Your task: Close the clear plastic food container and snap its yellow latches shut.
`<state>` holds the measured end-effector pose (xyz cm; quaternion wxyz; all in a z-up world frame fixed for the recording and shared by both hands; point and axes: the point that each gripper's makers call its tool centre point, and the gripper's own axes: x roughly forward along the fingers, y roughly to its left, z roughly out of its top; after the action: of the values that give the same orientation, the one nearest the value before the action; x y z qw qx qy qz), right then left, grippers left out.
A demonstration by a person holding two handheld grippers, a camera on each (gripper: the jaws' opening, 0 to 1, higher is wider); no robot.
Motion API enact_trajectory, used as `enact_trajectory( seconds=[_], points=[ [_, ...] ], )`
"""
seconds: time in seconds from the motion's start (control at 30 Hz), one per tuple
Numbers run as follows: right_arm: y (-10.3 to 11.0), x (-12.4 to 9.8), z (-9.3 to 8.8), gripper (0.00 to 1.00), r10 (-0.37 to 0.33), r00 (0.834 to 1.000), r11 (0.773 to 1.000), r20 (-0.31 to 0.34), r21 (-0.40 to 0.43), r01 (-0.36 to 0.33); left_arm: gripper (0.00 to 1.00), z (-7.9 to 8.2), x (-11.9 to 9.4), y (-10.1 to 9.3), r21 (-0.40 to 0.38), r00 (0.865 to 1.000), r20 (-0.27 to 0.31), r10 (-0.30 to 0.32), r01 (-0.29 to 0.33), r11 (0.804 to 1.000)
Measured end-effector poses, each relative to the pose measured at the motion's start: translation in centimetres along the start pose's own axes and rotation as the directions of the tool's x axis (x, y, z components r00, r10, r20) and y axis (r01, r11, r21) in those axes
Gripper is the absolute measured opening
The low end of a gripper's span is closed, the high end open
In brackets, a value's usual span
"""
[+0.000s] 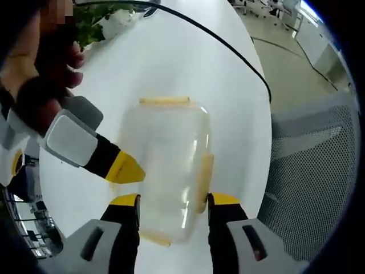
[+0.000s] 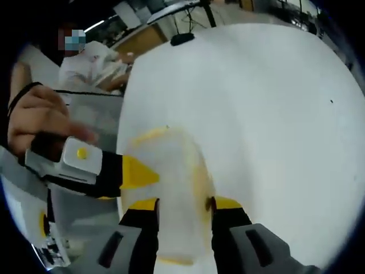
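The clear plastic container [image 1: 168, 162] lies on the white table [image 1: 188, 63] with its lid on. Yellow latches show at its far end [image 1: 164, 101] and right side [image 1: 204, 174]. My left gripper [image 1: 174, 201] is open, its jaws standing on either side of the container's near end. One yellow fingertip [image 1: 126, 169] of the right gripper touches the container's left side. In the right gripper view the container [image 2: 179, 188] sits between the jaws of my open right gripper [image 2: 183, 204], and a yellow fingertip [image 2: 137, 172] of the left gripper meets the container's left edge.
A black cable [image 1: 228, 45] runs across the far table. A grey mesh chair [image 1: 311, 171] stands past the right edge. A hand [image 1: 45, 68] holds the right gripper, with a plant [image 1: 97, 23] behind. A person [image 2: 85, 63] sits beyond the table, near a black object [image 2: 182, 39].
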<state>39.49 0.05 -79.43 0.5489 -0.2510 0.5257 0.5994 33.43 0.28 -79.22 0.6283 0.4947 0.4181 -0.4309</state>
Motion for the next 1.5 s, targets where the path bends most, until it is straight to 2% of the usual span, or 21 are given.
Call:
enact_trajectory(
  seconds=[0.33, 0.43, 0.47, 0.5, 0.63, 0.67, 0.7, 1.03, 1.3, 1.5],
  points=[
    [0.04, 0.04, -0.01, 0.31, 0.026, 1.000, 0.999, 0.012, 0.023, -0.026, 0.45, -0.04, 0.05, -0.09, 0.002, 1.000, -0.009, 0.009, -0.009, 1.000],
    [0.10, 0.02, -0.03, 0.29, 0.053, 0.998, 0.997, 0.040, 0.057, -0.055, 0.45, -0.08, -0.03, -0.17, 0.011, 1.000, 0.002, 0.008, -0.008, 1.000],
    [0.69, 0.30, -0.05, 0.28, 0.091, 0.995, 0.993, 0.043, 0.067, -0.094, 0.45, -0.11, 0.00, -0.16, 0.015, 1.000, 0.008, 0.009, -0.009, 1.000],
    [0.24, 0.17, -0.32, 0.28, 0.069, 0.997, 0.994, 0.035, 0.079, -0.072, 0.44, -0.09, 0.00, -0.07, 0.033, 1.000, 0.025, 0.009, -0.010, 0.999],
    [0.29, 0.30, -0.12, 0.28, 0.078, 0.996, 0.994, 0.030, 0.077, -0.080, 0.41, -0.21, 0.11, -0.04, 0.020, 0.999, 0.048, 0.013, -0.014, 1.000],
    [0.28, 0.45, 0.02, 0.28, 0.076, 0.997, 0.994, 0.025, 0.072, -0.077, 0.41, -0.12, 0.22, 0.30, 0.057, 0.999, 0.038, 0.034, -0.036, 0.998],
    [0.49, 0.38, 0.07, 0.28, 0.077, 0.997, 0.994, 0.017, 0.078, -0.078, 0.41, 0.14, 0.48, -0.25, 0.025, 0.999, 0.046, 0.024, -0.025, 0.999],
    [0.59, 0.31, -0.15, 0.29, 0.068, 0.997, 0.994, 0.030, 0.089, -0.070, 0.43, 0.21, 0.38, -0.52, 0.050, 1.000, 0.005, 0.018, -0.019, 0.999],
    [0.44, 0.17, -0.03, 0.30, 0.052, 0.998, 0.996, 0.028, 0.070, -0.054, 0.43, 0.07, 0.07, -0.15, 0.049, 0.999, 0.037, 0.015, -0.017, 0.999],
    [0.53, 0.16, -0.11, 0.30, 0.051, 0.998, 0.995, 0.027, 0.081, -0.053, 0.43, -0.07, -0.01, -0.11, 0.066, 0.999, 0.032, 0.018, -0.020, 0.998]
  ],
)
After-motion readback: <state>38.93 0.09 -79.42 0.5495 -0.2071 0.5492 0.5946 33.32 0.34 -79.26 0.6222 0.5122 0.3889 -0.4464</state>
